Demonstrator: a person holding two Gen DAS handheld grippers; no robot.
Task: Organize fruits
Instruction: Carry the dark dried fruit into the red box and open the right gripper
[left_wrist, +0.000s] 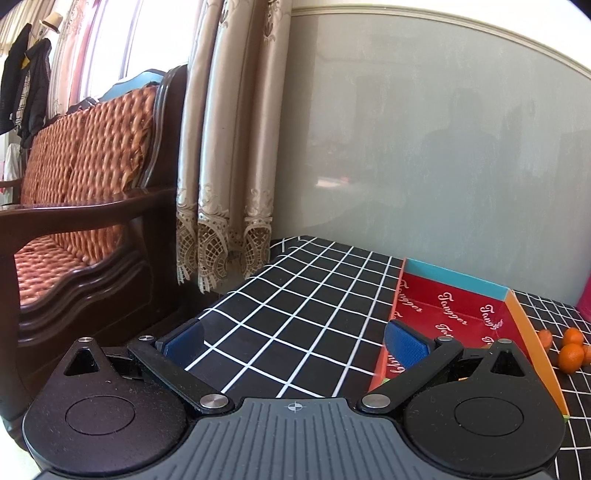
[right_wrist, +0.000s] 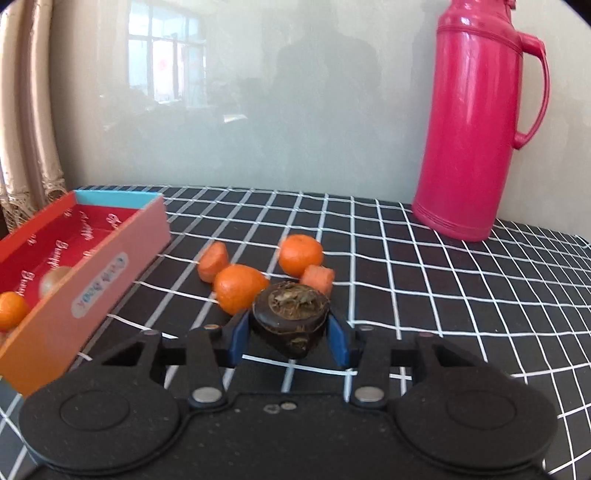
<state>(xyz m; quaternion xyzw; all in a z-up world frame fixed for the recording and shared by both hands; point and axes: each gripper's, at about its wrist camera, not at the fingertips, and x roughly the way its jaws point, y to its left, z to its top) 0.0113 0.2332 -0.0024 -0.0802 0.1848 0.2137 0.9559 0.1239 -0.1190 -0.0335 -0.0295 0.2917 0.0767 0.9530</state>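
Peeking over the near wall of the red box (right_wrist: 55, 280), a tangerine (right_wrist: 11, 310) and a pale round fruit are half hidden. The dark water chestnut (right_wrist: 291, 317) sits flat face up, narrow end down, pinched between the right gripper (right_wrist: 291, 336) pads above the checked cloth (right_wrist: 443, 277). The left gripper (left_wrist: 295, 339) is spread wide, holding nothing.
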